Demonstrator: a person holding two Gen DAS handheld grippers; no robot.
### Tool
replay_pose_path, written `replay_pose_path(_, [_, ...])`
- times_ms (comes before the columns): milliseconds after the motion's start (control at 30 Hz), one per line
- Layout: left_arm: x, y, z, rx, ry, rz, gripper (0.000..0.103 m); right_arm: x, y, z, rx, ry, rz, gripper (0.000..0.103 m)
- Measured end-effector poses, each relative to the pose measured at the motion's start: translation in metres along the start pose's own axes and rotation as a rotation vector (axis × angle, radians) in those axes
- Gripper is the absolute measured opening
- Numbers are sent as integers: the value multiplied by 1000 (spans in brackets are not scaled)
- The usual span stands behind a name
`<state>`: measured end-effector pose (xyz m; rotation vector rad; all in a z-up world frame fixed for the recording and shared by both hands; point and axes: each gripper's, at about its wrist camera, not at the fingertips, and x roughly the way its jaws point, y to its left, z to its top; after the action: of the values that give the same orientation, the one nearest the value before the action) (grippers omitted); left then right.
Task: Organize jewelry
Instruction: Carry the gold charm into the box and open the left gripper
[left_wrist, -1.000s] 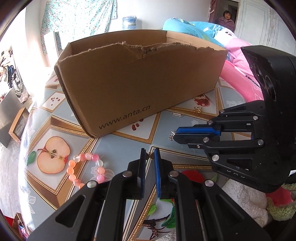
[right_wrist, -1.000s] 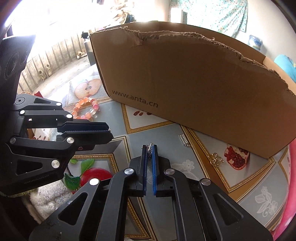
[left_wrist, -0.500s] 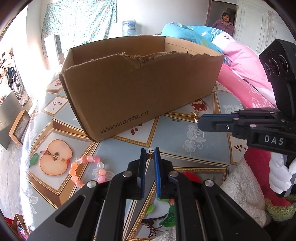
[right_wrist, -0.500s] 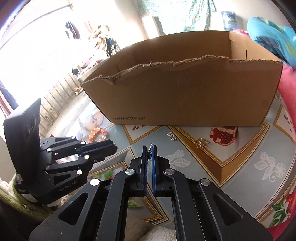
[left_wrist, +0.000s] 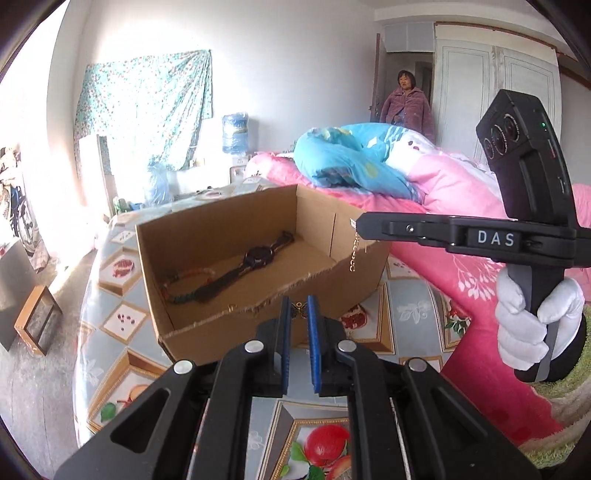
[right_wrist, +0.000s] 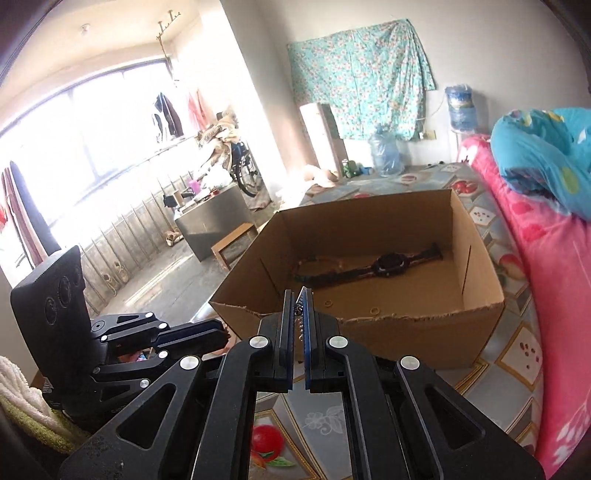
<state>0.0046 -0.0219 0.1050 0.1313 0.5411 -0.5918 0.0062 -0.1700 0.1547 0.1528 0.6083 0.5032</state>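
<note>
A: Where does the cardboard box (left_wrist: 236, 258) lie from the two hands?

B: Straight ahead and below both of them — its open top faces up, its long axis runs left to right across the desk (left_wrist: 410, 314), and its torn near wall is the edge to clear.

A: What is already inside?

B: A dark watch (right_wrist: 388, 264) stretched along the far side, a beaded bracelet (right_wrist: 325, 264) to its left, and small rings (right_wrist: 375, 310) on the near floor.

A: And the left hand-held gripper (left_wrist: 297, 314)?

B: Pressed nearly together on a small butterfly charm (left_wrist: 298, 309), just at the near wall's rim.

A: The right hand-held gripper (right_wrist: 299, 314)?

B: Pinching a thin gold chain (left_wrist: 355, 254) that dangles from its tips. In the left view it hangs by the box's right end; in its own view the tips sit just over the near wall.

A: Which is nearer to dropping?

B: I judge them about equal — both need only a short push forward past the rim.
</note>
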Motion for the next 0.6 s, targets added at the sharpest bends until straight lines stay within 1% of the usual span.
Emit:
replay_pose_path(67, [2,4,17,21,-21,7,8,2,-4,14,-13,-14,-4,2])
replay_pose_path(133, [13,8,30,32,-18,3,8,11,-12,24,-20,-5,-28,3])
replay_pose_path(200, [33,18,40,20,30,0,8,24,-21,33,-17,19,-38,3])
replay_pose_path(300, [68,32,51,-16,110,-23,8,47,-41,42,-12,74,-61,3])
replay_pose_path(400, [100,41,55,-44,173,-40,8,68,-56,44,-7,127,-83,3])
replay_pose_path(500, [127,47,57,-64,224,-56,8,85,-67,49,-12,164,-100,6])
replay_pose_path(600, [145,48,56,-72,262,-31,9,97,-75,53,-19,184,-120,9])
